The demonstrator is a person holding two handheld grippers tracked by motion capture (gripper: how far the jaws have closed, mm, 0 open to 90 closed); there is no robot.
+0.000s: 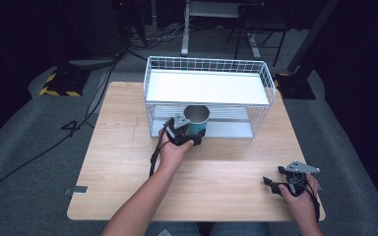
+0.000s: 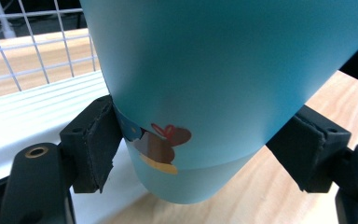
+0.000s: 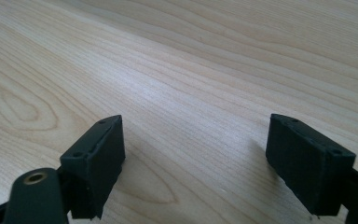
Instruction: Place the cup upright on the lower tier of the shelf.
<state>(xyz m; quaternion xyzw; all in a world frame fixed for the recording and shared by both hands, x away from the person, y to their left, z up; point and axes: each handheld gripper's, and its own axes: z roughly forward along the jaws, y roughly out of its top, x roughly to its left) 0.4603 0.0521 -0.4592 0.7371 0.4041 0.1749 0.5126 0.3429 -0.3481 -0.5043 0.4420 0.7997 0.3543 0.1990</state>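
Holding the blue cup (image 1: 196,123) in our left tongs (image 1: 187,133), we are right at the front of the white wire rack (image 1: 207,96). The cup stands up straight, its open mouth on top, just at the edge of the rack's low shelf (image 1: 226,129). The black pads (image 2: 95,140) press on both sides of the cup near its bottom, so the grip looks snug.

To do this step well, we think we should keep the cup upright and slide it in slowly under the top shelf. We should watch that the rim does not bump the wires. We should let go only when the bottom sits flat on the low shelf.

Our right tongs (image 1: 281,184) rest on the wooden worktop (image 1: 128,162) near its right corner. They are wide open and hold nothing.

On the cup we see a small picture (image 2: 161,147) in brown, red and yellow. We cannot read any words or a brand name.
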